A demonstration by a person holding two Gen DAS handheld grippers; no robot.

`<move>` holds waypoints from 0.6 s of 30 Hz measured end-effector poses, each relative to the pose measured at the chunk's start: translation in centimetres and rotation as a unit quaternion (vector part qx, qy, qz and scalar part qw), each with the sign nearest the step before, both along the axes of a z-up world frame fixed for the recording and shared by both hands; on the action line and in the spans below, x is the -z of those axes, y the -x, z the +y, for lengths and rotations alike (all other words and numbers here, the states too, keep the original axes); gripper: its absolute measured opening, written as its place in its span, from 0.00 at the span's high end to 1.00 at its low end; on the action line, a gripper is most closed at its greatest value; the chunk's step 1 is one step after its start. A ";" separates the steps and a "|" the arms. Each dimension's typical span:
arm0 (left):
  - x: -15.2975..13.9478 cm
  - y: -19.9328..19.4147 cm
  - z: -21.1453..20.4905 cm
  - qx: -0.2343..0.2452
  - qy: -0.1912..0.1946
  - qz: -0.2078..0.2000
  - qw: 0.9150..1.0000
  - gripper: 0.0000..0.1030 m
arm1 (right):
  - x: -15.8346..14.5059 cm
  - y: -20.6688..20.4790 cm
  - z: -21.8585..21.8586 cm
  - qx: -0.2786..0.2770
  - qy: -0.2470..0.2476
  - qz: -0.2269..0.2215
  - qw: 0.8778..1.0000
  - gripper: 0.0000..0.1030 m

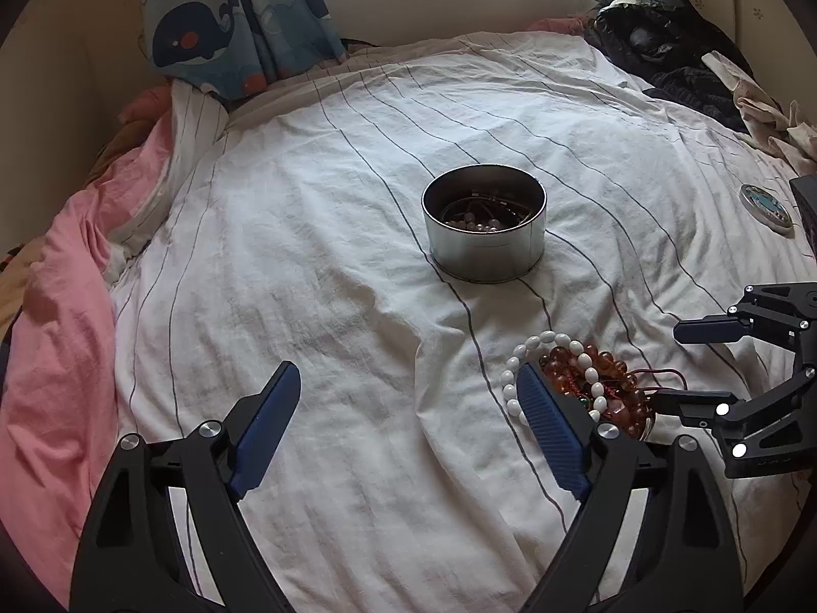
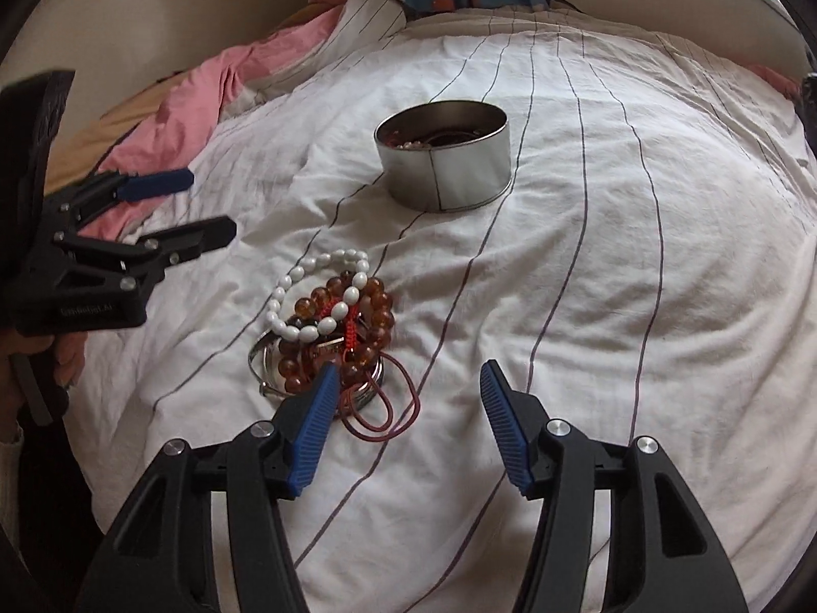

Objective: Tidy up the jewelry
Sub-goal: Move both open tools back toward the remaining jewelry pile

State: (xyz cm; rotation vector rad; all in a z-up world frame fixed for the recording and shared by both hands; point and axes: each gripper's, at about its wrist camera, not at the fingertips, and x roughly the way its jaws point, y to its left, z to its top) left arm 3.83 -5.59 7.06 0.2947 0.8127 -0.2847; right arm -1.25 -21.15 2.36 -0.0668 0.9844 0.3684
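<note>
A round metal tin (image 1: 484, 240) (image 2: 449, 173) stands open on the striped white sheet (image 1: 306, 255), with beads and cords inside. Nearer lies a jewelry pile (image 1: 577, 373) (image 2: 332, 316): a white bead bracelet (image 2: 286, 283), amber bead bracelets (image 2: 378, 301), a metal bangle (image 2: 258, 352) and a red cord (image 2: 403, 408). My left gripper (image 1: 408, 378) (image 2: 210, 202) is open wide with only sheet between its fingers; its right finger hides the pile's left edge. My right gripper (image 2: 408, 370) (image 1: 669, 365) is open just behind the pile, its left finger over the pile's near edge.
The tin's patterned lid (image 1: 766, 206) lies at the right. Dark clothes (image 1: 664, 51) are heaped at the far right corner. A pink blanket (image 1: 66, 332) is bunched along the left side. A whale-print curtain (image 1: 230, 25) hangs behind. A hand (image 2: 66, 352) holds the left gripper.
</note>
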 end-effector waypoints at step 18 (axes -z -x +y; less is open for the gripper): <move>0.6 -0.2 -1.0 0.013 -0.036 -0.011 0.999 0.16 | 1.3 -0.6 0.8 0.029 0.152 -0.039 0.987 0.39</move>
